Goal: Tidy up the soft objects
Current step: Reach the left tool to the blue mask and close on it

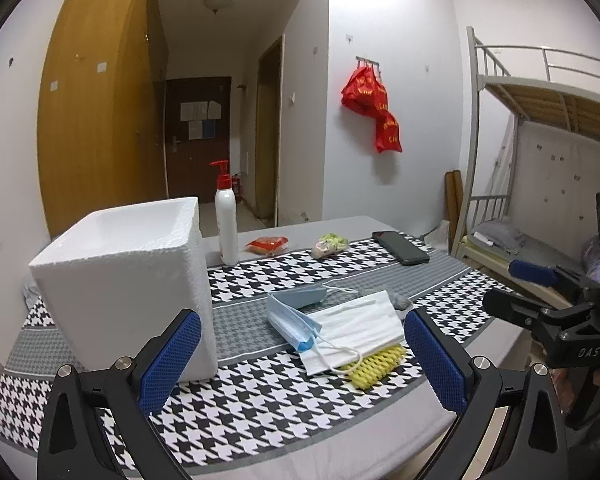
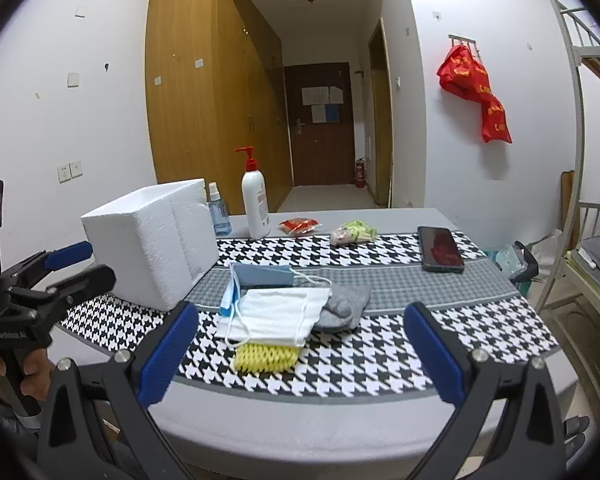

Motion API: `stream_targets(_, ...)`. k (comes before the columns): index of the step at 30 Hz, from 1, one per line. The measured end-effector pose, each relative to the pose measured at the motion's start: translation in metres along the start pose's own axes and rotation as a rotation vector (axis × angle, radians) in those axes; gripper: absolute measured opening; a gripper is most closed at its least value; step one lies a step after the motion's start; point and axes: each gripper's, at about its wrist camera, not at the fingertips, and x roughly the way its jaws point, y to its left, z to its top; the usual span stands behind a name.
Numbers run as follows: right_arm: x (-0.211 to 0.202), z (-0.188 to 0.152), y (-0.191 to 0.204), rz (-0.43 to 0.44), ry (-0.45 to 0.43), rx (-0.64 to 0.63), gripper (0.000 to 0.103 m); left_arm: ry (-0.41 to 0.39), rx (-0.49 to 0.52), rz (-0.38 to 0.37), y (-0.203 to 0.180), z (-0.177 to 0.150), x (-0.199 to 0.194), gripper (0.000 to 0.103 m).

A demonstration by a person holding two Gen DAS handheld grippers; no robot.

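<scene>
A pile of soft things lies mid-table: a white face mask (image 1: 356, 330) (image 2: 278, 312) on top, blue masks (image 1: 290, 314) (image 2: 260, 276) to its left, a yellow foam net (image 1: 374, 364) (image 2: 266, 356) under its near edge, and a grey sock (image 2: 342, 306) (image 1: 400, 300) at its right. A white foam box (image 1: 124, 280) (image 2: 152, 240) stands open-topped at the left. My left gripper (image 1: 302, 360) is open and empty, just in front of the pile. My right gripper (image 2: 300, 354) is open and empty, before the table's front edge.
A white pump bottle (image 1: 226, 220) (image 2: 255, 204), a small spray bottle (image 2: 219, 214), a red packet (image 1: 267, 245) (image 2: 299, 226), a green-and-white packet (image 1: 329, 245) (image 2: 353, 233) and a phone (image 1: 400, 247) (image 2: 439, 249) lie toward the far side. A bunk bed (image 1: 540, 128) stands right.
</scene>
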Motion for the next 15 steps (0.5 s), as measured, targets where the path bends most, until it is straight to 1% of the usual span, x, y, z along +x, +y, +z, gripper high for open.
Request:
stream_targets(9, 0.021, 0.013, -0.021, 0.007, 0.013, -0.013, 0.103, 0.07, 0.031, 0.011, -0.014, 0.006, 0.04, 0.102)
stream_targets(15, 0.037, 0.02, -0.038, 0.018, 0.037, -0.005, 0.103, 0.106, 0.028, 0.025, -0.019, 0.011, 0.064, 0.102)
